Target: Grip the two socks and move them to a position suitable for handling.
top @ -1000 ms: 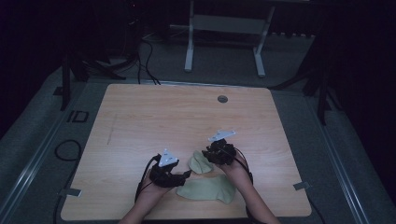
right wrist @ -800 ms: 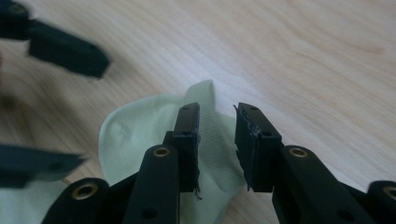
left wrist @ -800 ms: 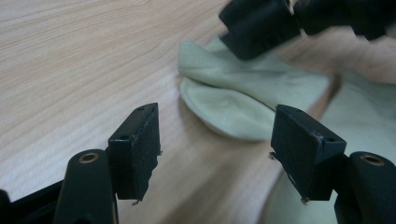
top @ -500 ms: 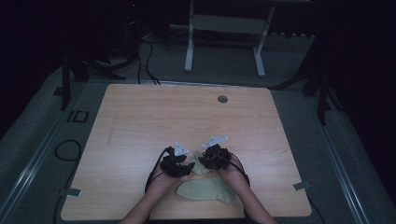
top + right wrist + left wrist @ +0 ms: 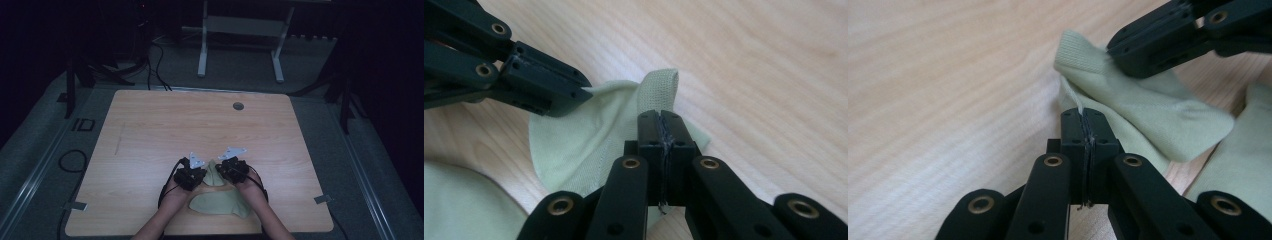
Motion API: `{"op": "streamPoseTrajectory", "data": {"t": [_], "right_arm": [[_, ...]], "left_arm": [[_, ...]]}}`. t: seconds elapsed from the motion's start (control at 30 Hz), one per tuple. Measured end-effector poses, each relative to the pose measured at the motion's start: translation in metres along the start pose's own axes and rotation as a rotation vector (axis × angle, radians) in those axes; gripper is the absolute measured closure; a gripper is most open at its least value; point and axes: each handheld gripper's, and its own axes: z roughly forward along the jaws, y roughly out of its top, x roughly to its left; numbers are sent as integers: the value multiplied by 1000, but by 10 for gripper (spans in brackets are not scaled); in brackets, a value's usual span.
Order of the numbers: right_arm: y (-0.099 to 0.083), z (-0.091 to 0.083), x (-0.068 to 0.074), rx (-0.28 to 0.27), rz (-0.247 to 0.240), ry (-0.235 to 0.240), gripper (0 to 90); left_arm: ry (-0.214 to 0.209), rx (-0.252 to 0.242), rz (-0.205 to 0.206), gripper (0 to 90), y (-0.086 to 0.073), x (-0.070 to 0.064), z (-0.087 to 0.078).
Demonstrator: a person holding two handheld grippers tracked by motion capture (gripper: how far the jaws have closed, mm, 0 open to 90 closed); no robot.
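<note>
In the high view the hands cover part of the pale green sock (image 5: 215, 175), and the second sock (image 5: 1243, 165) runs off the left gripper view's right edge

Dim, dark-edged high view; bright, evenly lit gripper views, near parts blurred.

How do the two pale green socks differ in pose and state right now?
The upper sock is pinched by the left gripper and the right gripper and stands bunched up off the table; the lower sock lies flat, held by neither gripper. Both look like the same pale green knit.
</note>
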Motion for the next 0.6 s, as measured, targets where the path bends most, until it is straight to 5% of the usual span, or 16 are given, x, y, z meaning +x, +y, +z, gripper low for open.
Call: {"op": "streamPoseTrajectory", "data": {"t": [0.37,0.6], "right_arm": [[3,-55,-23,-93,96,-34,891],[-16,-58,-47,-67,155,-81,891]], "left_arm": [[51,-34,4,887,11,11,-32],[54,-39,-12,886,3,13,-29]]}}
